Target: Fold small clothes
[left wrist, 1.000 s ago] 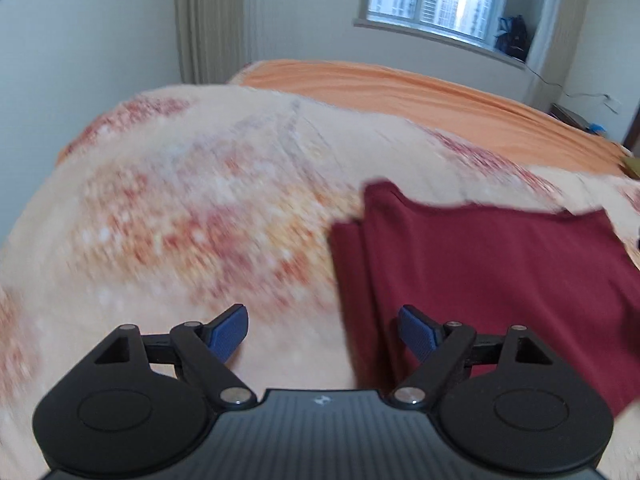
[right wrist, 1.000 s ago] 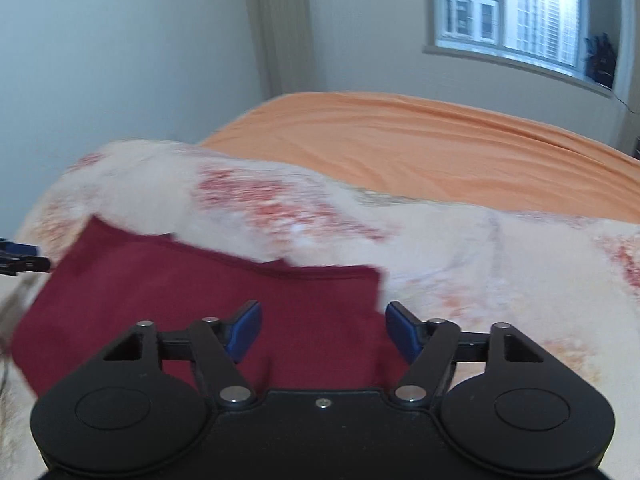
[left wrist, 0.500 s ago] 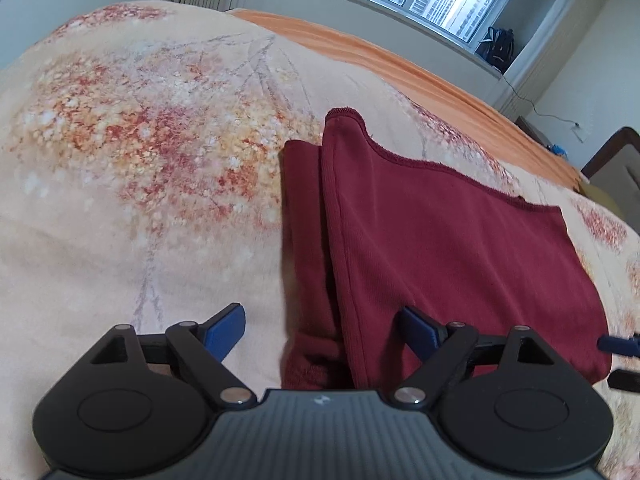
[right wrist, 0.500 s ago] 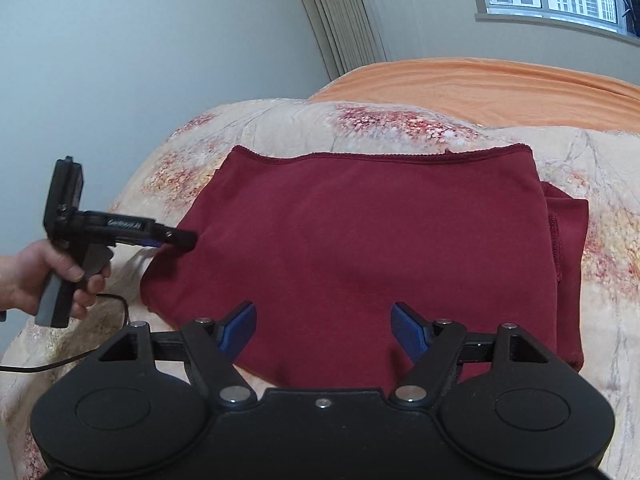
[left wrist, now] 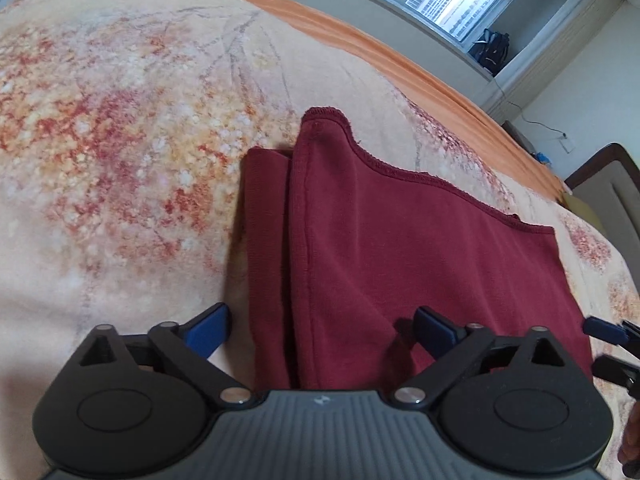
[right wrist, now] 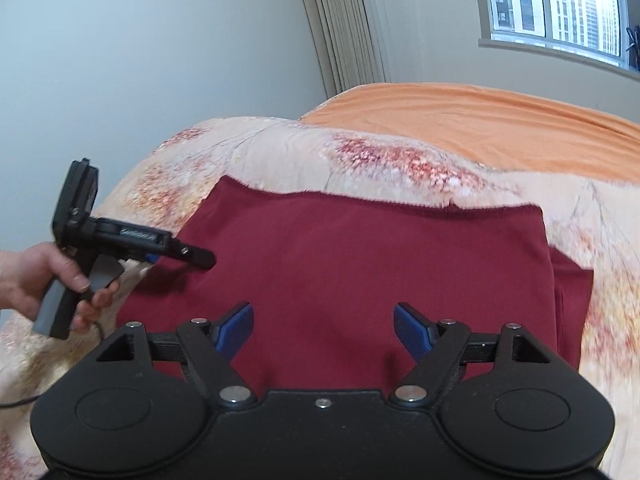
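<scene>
I am viewing a matt, finely ribbed maroon cloth garment (left wrist: 420, 264) lying on a soft, fuzzy floral blanket (left wrist: 120, 128); my tools' blue pads (right wrist: 410, 330) are looking smooth plastic.

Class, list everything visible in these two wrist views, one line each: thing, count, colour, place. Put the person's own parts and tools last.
Garment: one, dark red, partly folded, flat on the blanket.
Blanket: one, cream with red-orange floral print, over the bed.
Sheet: one, orange, behind the blanket.
Window: one, bright, far wall.
Curtain: one, pale grey, beside the window.
Bag: one, dark, on the sill.
Left gripper: black, blue pads, open over the garment's edge, jaws just widened.
Right gripper: black, blue pads, open above the garment.
Left hand: one, holding the left gripper's handle.
</scene>
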Demonstrator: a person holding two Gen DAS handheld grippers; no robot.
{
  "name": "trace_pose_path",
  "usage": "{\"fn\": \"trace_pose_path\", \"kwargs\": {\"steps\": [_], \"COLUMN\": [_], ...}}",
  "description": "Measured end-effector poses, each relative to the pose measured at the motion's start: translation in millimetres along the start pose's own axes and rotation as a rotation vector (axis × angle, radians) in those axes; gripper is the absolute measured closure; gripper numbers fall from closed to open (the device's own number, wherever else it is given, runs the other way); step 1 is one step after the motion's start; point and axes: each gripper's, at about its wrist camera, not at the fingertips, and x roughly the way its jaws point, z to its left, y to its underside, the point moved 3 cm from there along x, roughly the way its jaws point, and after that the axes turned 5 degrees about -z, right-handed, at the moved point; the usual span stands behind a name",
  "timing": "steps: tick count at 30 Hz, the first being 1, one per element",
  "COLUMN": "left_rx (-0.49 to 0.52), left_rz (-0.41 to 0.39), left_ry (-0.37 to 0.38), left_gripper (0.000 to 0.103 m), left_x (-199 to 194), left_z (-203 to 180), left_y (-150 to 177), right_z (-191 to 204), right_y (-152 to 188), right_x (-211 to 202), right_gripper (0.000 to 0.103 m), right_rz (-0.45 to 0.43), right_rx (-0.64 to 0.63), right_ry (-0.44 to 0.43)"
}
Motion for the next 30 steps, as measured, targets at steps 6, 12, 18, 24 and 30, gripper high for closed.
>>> {"fn": "trace_pose_path", "kwargs": {"steps": [6,12,18,24,30], "left_rx": [-0.095,-0.197,-0.127,-0.129,-0.126], "left_rz": [0.002,-0.013,-0.027,-0.020,-0.021], "left_ry": [0.184,0.191,0.078,0.067,0.054], "left_gripper": [0.043,0.071,0.082,0.082,0.086], "left_x": [-12,-14,-5,-6,-16], "left_z": [10,32,17,16,7], "left_y": [5,7,8,6,5], "right_z": [4,8,5,22,20], "right_y": [-17,-19,-23,-21,6], "right_x": [13,31,80,83,109], "right_gripper": [0.025,0.028,0.094,0.094,0.095], "right_rz": [-0.020,0.005,0.094,0.104,0.213], "right_rx": [-0.005,-0.072,-0.198,-0.217,-0.161], "right_ry": [-0.016,0.013,0.138,0.106,0.111]}}
